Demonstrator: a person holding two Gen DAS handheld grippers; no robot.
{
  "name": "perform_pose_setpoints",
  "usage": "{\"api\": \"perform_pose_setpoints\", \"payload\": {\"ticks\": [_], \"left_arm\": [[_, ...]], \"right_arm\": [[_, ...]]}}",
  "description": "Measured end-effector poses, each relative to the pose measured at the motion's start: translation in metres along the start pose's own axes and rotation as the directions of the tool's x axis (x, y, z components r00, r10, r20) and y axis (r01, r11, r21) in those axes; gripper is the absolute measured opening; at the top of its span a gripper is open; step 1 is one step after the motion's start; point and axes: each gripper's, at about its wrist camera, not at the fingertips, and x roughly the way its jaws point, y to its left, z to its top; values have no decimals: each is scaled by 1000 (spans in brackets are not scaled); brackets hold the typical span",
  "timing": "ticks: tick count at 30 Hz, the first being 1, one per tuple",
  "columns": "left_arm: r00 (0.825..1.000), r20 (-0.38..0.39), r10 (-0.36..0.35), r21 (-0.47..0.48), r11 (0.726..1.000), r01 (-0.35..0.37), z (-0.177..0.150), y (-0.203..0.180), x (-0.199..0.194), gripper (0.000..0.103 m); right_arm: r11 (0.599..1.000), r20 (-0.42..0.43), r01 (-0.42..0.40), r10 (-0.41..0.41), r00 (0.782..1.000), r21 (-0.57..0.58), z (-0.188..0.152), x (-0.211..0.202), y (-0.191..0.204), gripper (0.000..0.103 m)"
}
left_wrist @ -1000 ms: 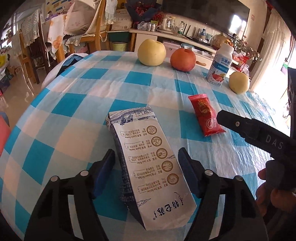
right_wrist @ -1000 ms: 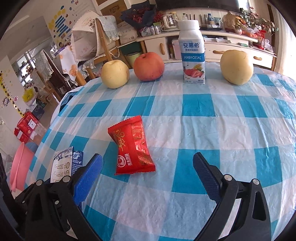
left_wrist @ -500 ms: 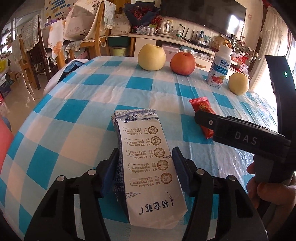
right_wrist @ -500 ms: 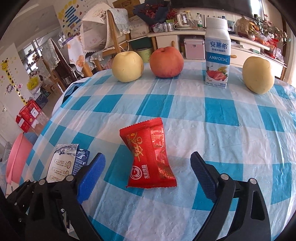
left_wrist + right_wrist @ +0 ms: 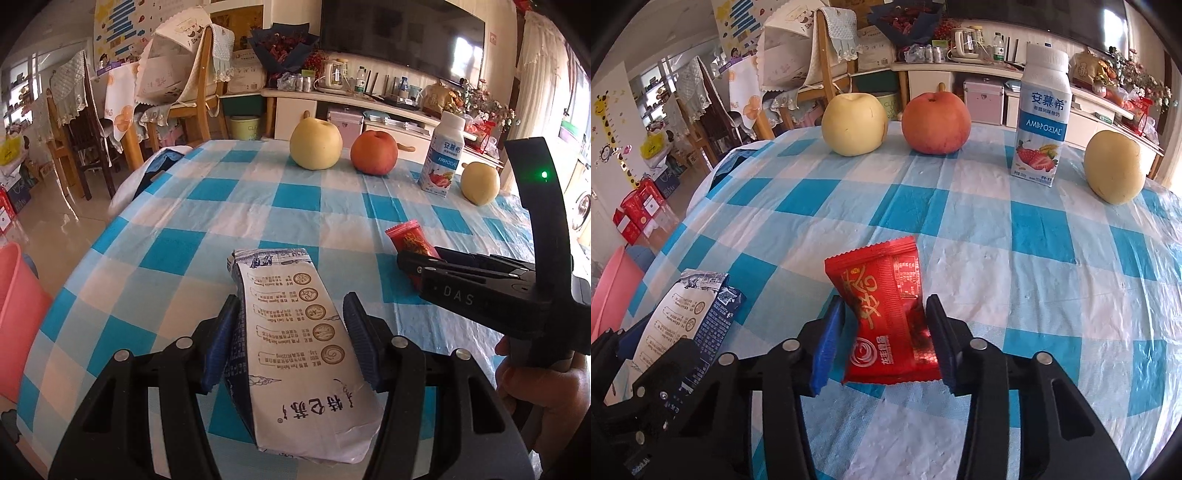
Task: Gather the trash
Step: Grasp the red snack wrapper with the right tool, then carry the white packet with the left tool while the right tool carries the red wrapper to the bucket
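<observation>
A white and dark-blue milk carton (image 5: 295,332) lies flat on the blue-checked tablecloth (image 5: 166,258). My left gripper (image 5: 291,299) is shut on it, a blue pad pressed against each long side. To its right a red snack wrapper (image 5: 882,317) sits between the pads of my right gripper (image 5: 884,299), whose jaws are closing and touch the wrapper's sides. In the left wrist view the right gripper's black body (image 5: 480,291) covers most of the wrapper (image 5: 408,240), and a hand (image 5: 546,387) holds its grip. The carton (image 5: 694,306) shows at the lower left of the right wrist view.
Along the table's far side stand a yellow apple (image 5: 315,144), a red apple (image 5: 373,152), a yogurt bottle (image 5: 443,158) and another yellow fruit (image 5: 480,182). A pink bin (image 5: 14,314) stands on the floor at the left. Chairs (image 5: 192,92) stand behind the table.
My left jaws closed in onto the carton's sides. My right gripper slid forward over the red wrapper and its jaws narrowed from wide apart to the wrapper's sides.
</observation>
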Motion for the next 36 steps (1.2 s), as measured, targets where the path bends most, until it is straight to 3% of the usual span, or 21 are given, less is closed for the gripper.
{"api": "perform_pose_setpoints", "payload": {"ticks": [3, 15, 18, 20, 21, 27, 29, 36], "left_arm": [[1000, 9, 10, -3, 1000, -10, 1, 4, -1, 45], [1000, -17, -26, -29, 999, 26, 2, 21, 6, 43], [996, -59, -69, -30, 997, 67, -2, 20, 12, 51], [996, -60, -63, -4, 998, 63, -4, 14, 12, 73], [997, -62, -54, 14, 998, 55, -5, 11, 12, 76], [990, -134, -40, 64, 997, 49, -10, 0, 28, 76], [989, -136, -53, 55, 997, 61, -10, 2, 28, 63], [993, -106, -43, 75, 996, 51, -9, 0, 20, 62]], "right_arm": [[1000, 0, -11, 11, 1000, -8, -1, -1, 1, 41], [1000, 19, 3, -2, 1000, -12, -9, -13, 0, 39], [1000, 26, -4, 4, 1000, 13, -11, -16, -5, 39], [1000, 30, -14, 13, 999, 27, -12, -17, -8, 39], [999, 33, -17, 16, 999, 34, -13, -18, -9, 39], [999, 50, -20, 18, 999, 28, -15, -24, -7, 39], [999, 55, -21, 20, 998, 24, -16, -25, -6, 39], [999, 73, -34, 31, 997, 37, -23, -33, -5, 39]]}}
